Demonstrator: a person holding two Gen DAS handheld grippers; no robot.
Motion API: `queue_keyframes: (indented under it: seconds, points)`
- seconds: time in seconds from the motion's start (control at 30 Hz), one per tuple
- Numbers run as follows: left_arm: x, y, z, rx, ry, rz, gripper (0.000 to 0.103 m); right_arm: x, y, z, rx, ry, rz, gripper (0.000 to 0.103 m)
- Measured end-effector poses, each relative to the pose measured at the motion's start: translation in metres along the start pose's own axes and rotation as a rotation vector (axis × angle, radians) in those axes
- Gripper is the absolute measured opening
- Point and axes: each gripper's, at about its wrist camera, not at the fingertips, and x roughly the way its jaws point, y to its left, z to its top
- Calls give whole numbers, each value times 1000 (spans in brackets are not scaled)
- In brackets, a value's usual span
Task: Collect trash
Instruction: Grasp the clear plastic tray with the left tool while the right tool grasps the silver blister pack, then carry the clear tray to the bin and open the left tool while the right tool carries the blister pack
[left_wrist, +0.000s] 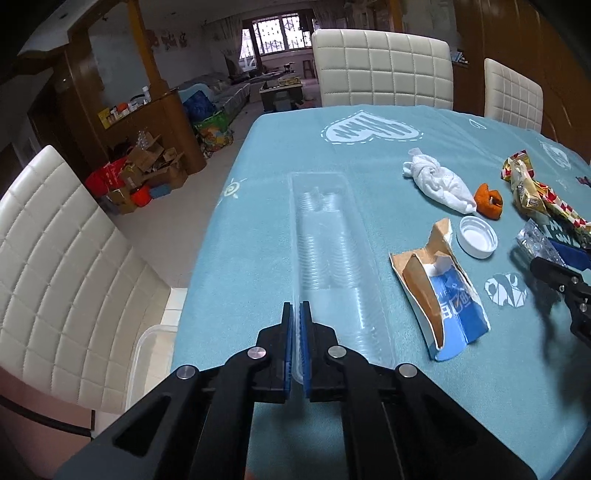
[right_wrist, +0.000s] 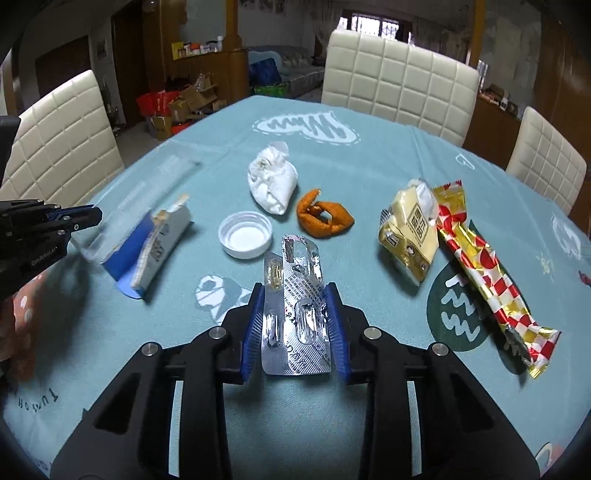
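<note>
A matt teal cloth (right_wrist: 388, 155) covers the worktop. The blister pack (right_wrist: 295, 314) is shiny silver foil with clear plastic bubbles. The long tray (left_wrist: 332, 251) is clear ribbed plastic. The torn carton (left_wrist: 439, 291) shows brown paper inside. The candy wrapper (right_wrist: 487, 277) is glossy, crinkled foil; the cap (right_wrist: 245, 234) is smooth white plastic.

Claws: two, the left claw (left_wrist: 297, 314) and the right claw (right_wrist: 295, 295)
Clear plastic trays: one (left_wrist: 328, 236)
Torn blue-and-white cartons: one (left_wrist: 443, 295)
White bottle caps: one (right_wrist: 245, 234)
Crumpled white tissues: one (right_wrist: 273, 182)
Orange peels: one (right_wrist: 325, 218)
Silver blister packs: one (right_wrist: 295, 302)
Snack wrappers: two, a gold wrapper (right_wrist: 410, 229) and a red-and-gold checked wrapper (right_wrist: 487, 284)
Cream quilted chairs: three in the right wrist view, counting the nearest chair (right_wrist: 62, 136)
Tables: one (right_wrist: 369, 147), in teal cloth
</note>
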Motion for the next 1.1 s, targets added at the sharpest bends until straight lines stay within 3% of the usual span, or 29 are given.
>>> queue_keyframes:
  seconds: [0.7, 1.1]
  points:
    - [-73, 30, -32, -12, -100, 42, 4, -49, 48, 5, -78, -62, 28, 34]
    - [-93, 60, -54, -43, -135, 64, 4, -64, 91, 13, -159, -83, 40, 34]
